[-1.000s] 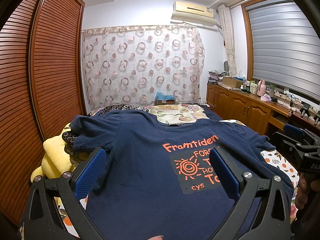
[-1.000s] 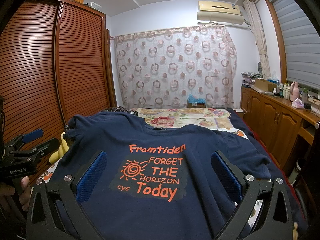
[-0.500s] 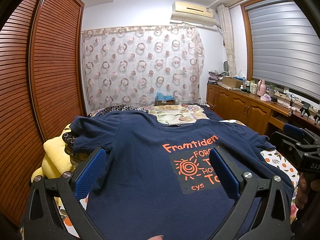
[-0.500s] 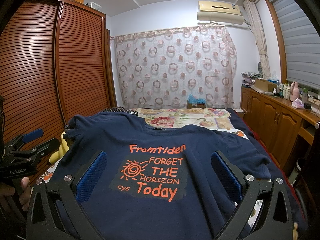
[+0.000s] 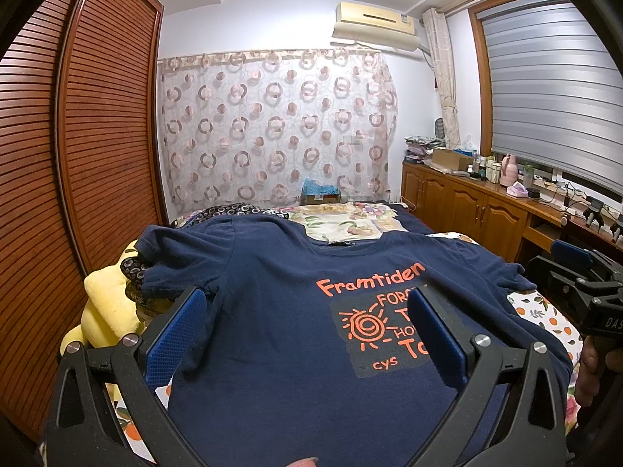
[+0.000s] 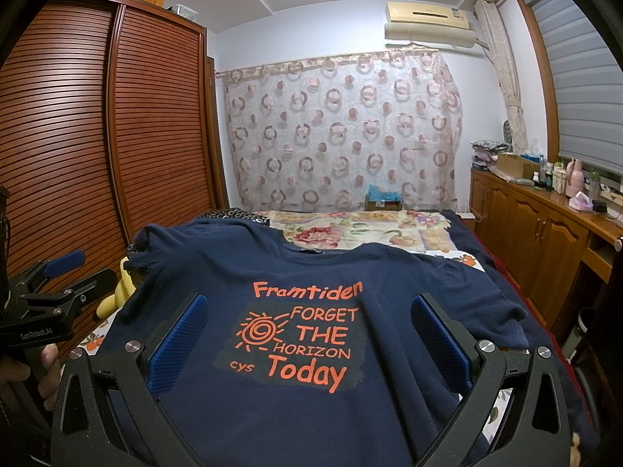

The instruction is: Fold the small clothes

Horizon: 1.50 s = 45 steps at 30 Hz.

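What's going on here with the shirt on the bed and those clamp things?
A person is holding a two-fingered gripper in each hand, getting ready to fold a navy T-shirt that lies spread flat, print side up, on the bed. Both the left gripper and the right gripper hover near the shirt's bottom edge with their jaws wide open and nothing between them. No fold is in the shirt yet; both sleeves lie out to the sides. A yellow plush toy sits by the shirt's left sleeve.
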Tool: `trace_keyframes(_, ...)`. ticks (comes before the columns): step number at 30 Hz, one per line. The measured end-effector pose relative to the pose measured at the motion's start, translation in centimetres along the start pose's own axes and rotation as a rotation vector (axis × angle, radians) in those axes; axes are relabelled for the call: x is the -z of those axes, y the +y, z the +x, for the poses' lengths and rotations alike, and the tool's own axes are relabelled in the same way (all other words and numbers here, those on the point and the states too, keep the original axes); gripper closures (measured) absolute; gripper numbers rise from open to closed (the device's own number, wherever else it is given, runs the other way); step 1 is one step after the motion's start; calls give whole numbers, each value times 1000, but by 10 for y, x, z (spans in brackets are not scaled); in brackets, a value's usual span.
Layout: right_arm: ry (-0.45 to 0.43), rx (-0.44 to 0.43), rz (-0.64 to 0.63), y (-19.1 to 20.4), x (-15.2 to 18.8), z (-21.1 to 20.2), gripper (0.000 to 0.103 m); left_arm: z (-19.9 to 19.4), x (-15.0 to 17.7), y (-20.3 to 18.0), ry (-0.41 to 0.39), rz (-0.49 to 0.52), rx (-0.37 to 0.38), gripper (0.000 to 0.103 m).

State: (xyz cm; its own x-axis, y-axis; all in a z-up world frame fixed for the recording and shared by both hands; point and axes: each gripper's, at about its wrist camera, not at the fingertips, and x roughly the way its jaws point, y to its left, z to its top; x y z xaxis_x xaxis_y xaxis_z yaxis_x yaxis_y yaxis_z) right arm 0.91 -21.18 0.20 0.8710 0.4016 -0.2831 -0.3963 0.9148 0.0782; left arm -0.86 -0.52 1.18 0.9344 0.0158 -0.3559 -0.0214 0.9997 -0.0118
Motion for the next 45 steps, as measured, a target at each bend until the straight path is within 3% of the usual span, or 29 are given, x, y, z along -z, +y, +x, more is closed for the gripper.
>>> trace_keyframes(16,64,-74,-9,0,3,29,0,29,-2,40,94,6,-3,0)
trace_keyframes(35,186,-182,-69,-9,-14,96,0,89,-12,141,217,-47,3,0)
trace_keyframes(40,191,-197,-98,-13,-19,105,0,104,-21,165,238,-65,-20,10)
trace_keyframes(45,177,-201,-114,-11,-18,107,0,123,-35,184,256,-71,-40,31)
